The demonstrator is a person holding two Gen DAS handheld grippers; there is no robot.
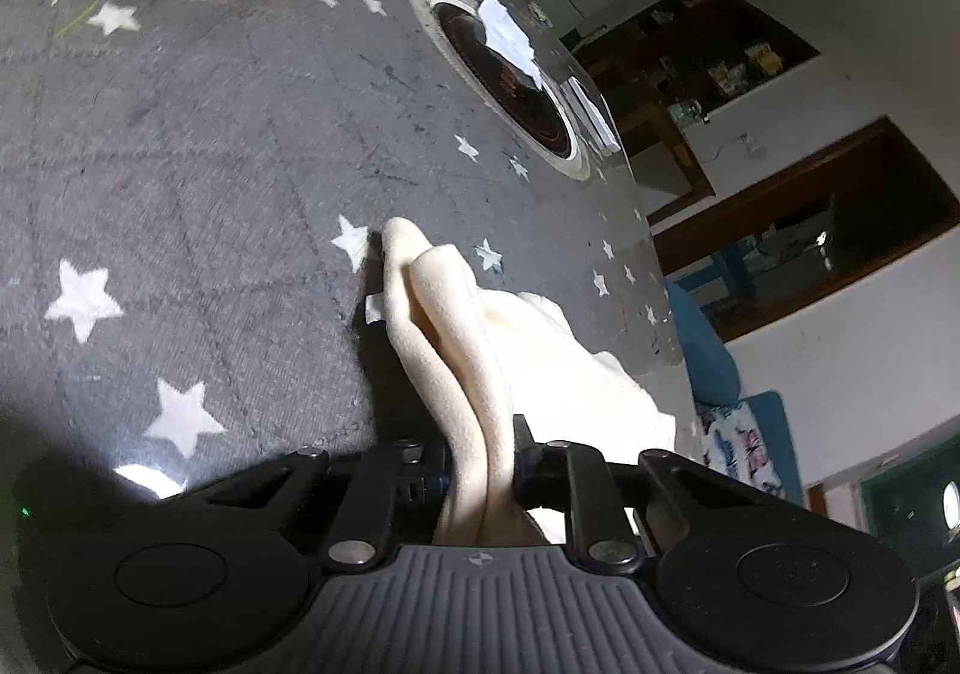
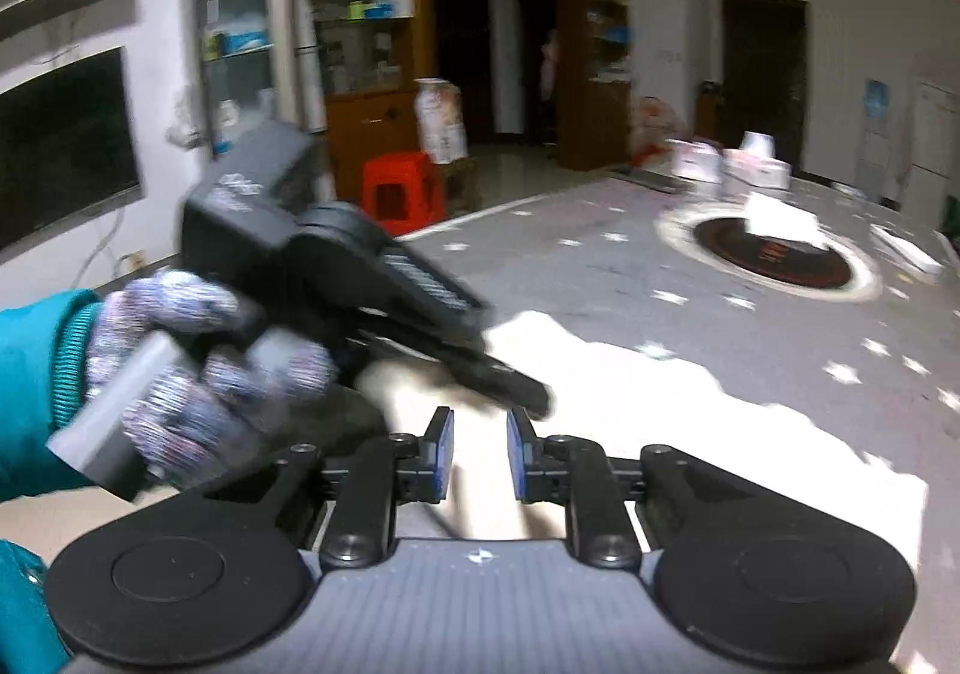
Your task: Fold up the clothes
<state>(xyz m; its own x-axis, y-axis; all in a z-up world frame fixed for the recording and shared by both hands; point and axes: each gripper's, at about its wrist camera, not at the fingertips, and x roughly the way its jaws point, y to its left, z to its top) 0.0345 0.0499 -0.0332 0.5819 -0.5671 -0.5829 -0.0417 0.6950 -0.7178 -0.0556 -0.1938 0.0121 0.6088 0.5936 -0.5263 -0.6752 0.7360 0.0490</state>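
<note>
Slippage risk on a one-sided hold

Cream garment [image 1: 480,350] lies on the grey star-print table cover [image 1: 180,164], one doubled fold of it standing up between the jaws of the left gripper [image 1: 480,470], which are clamped on that fold. The right gripper [image 2: 480,455] hangs just above the cloth with its blue pads [image 2: 441,455] slightly apart and nothing pinched. With one corner held alone, a lift would likely drag the rest sideways, bunching it toward the round inset hob [image 1: 510,80]. The bite looks shallow, so the layers could slide free. The gloved left hand [image 2: 180,362] is close, so the two tools could collide.
</note>
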